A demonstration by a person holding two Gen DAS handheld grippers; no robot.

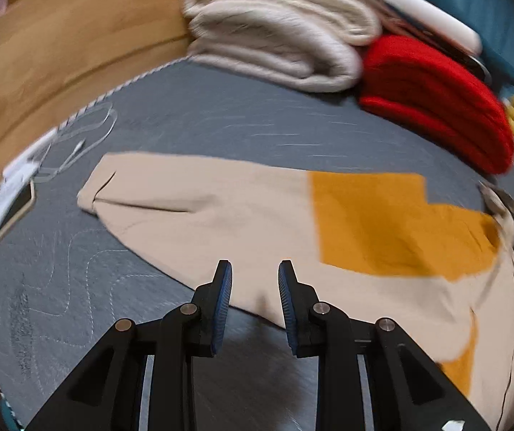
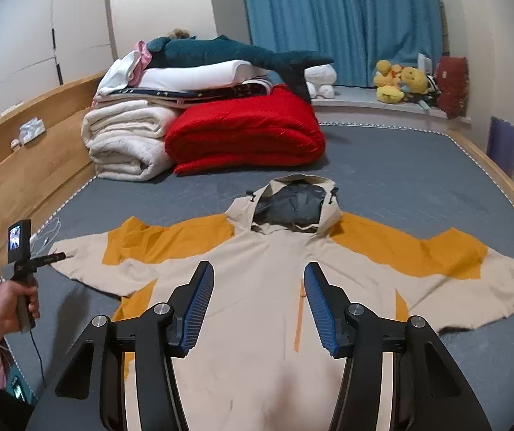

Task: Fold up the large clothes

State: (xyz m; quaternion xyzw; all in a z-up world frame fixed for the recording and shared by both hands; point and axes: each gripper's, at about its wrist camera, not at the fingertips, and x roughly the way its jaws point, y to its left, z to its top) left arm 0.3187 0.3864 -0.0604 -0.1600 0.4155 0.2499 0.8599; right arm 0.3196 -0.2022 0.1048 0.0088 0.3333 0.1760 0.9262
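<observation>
We see a beige and mustard hooded jacket [image 2: 257, 287] spread flat, front up, on a grey bed cover [image 2: 400, 179], filling the lower half of the right wrist view with both sleeves stretched out to the sides and the hood [image 2: 294, 204] pointing toward the top of the frame. Our right gripper [image 2: 258, 269] hangs over the chest of the jacket with its jaws standing well apart and nothing between them. At the left edge of that view our left hand [image 2: 12, 305] grips the handle of the other tool. In the blurred left wrist view, the left gripper [image 1: 255, 269] sits at bottom centre above the edge of one sleeve [image 1: 203, 208], its jaws only narrowly parted and holding nothing. In the upper part of both views lie a folded cream blanket [image 2: 127, 143] and, touching it, a folded red blanket [image 2: 246, 133].
</observation>
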